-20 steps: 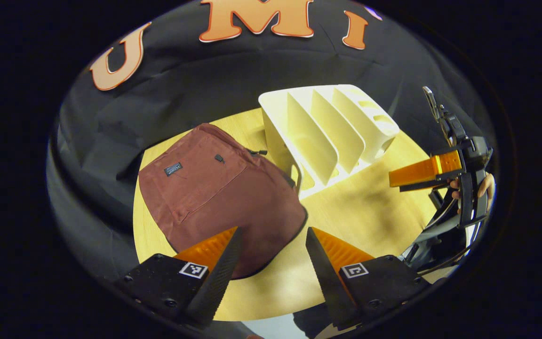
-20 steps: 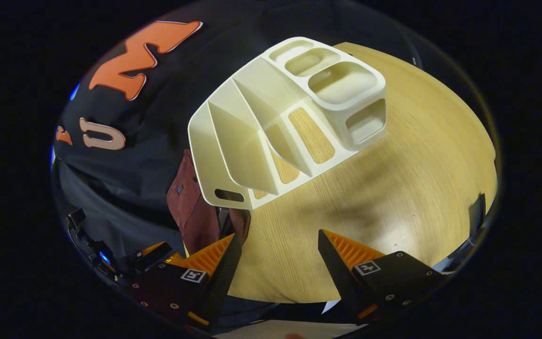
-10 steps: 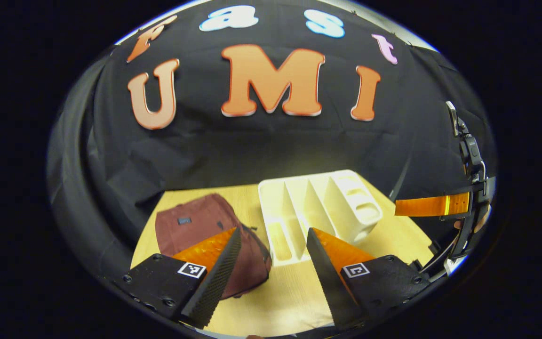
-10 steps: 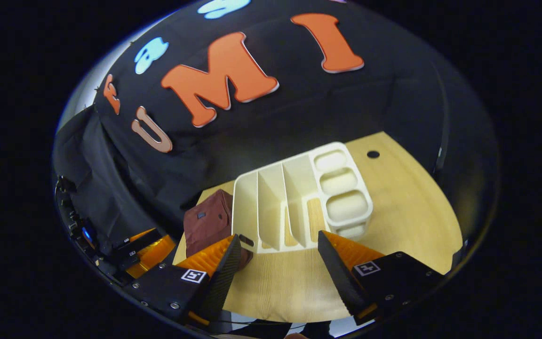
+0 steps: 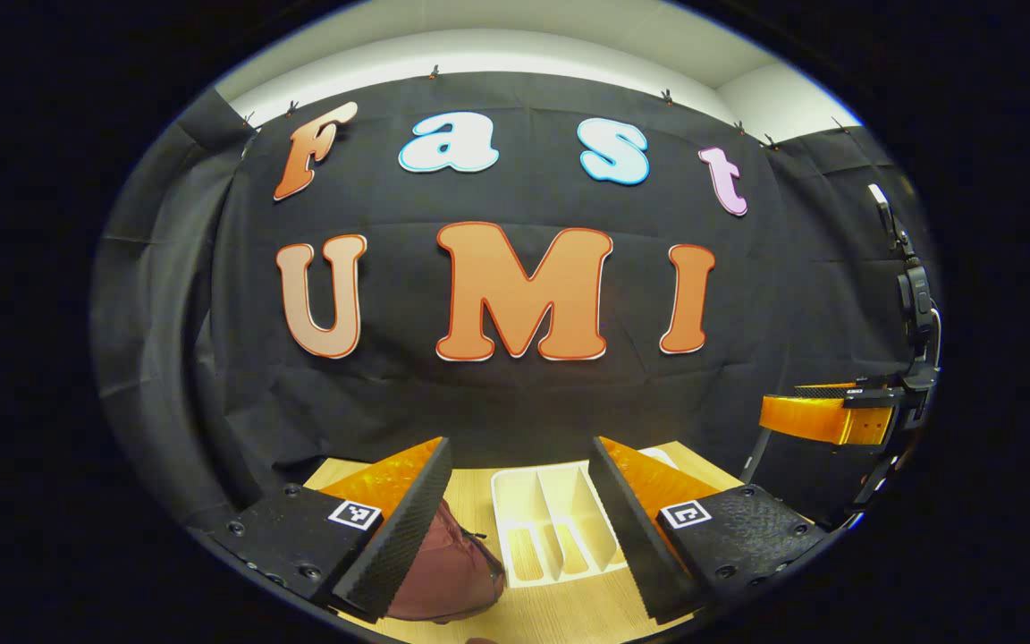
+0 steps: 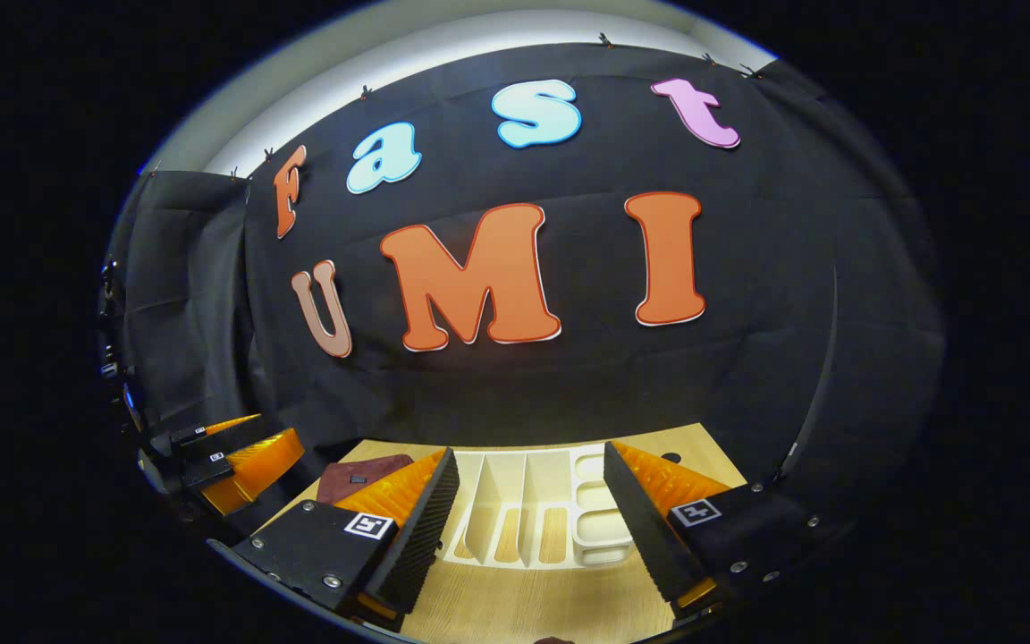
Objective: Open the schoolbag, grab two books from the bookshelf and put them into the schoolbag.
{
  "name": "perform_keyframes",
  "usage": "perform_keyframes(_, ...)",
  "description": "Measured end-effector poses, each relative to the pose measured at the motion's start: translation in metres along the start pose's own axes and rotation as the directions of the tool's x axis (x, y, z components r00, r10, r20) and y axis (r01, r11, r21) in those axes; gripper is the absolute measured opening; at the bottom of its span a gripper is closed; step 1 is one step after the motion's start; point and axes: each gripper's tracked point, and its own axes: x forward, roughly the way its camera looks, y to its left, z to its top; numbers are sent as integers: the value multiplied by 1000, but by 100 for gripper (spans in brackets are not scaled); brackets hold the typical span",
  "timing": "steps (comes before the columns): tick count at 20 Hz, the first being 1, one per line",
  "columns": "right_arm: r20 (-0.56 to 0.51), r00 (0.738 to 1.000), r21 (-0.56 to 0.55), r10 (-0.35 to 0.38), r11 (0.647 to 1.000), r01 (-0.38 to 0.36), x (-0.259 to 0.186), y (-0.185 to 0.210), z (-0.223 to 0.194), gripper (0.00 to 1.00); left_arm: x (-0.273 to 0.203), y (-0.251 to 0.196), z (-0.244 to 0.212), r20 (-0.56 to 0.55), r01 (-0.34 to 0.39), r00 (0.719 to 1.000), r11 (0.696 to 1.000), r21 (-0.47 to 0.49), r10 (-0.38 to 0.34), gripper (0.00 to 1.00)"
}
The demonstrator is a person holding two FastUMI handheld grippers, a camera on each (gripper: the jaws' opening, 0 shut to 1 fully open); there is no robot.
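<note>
Here, I hold both tongs raised and level, facing the black cloth wall (image 5: 515,394) of the booth, with the wooden table (image 6: 515,599) low in each view.

In the left gripper view, my left gripper (image 5: 519,496) sits at six o'clock with its two fingers spread well apart and nothing between them. Between and below the fingers lies the dark red schoolbag (image 5: 448,568), at about seven o'clock, partly hidden behind the left-hand finger. I cannot tell from here whether the bag is open or zipped. Just beside it, toward six o'clock, stands the cream bookshelf (image 5: 555,528), a slotted rack with upright dividers; the slots that I can see hold no books. Far out at three o'clock, my right gripper (image 5: 823,416) hangs in the air in front of the cloth, seen side-on.

In the right gripper view, my right gripper (image 6: 528,505) is at six o'clock, fingers likewise wide apart and gripping nothing. The bookshelf (image 6: 533,519) shows between them on the table, its rounded compartments toward five o'clock. The schoolbag (image 6: 358,474) peeks out at seven o'clock, just beside the rack's left end. At eight o'clock my left gripper (image 6: 238,452) floats near the cloth, well apart from the bag.
</note>
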Motion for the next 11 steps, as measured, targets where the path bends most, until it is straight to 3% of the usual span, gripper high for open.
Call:
perform_keyframes(6, 30, 998, -10, -54, 998, 54, 1, 6, -1, 97, 6, 9, 12, 65, 19, 998, 1000, 14, -20, 95)
perform_keyframes(8, 27, 998, 12, -60, 998, 59, 2, 11, -3, 97, 6, 20, 17, 73, 18, 997, 999, 31, -20, 99)
perform_keyframes(11, 31, 996, 35, -82, 996, 81, 3, 14, -7, 97, 4, 28, 18, 80, 37, 996, 999, 40, -40, 95)
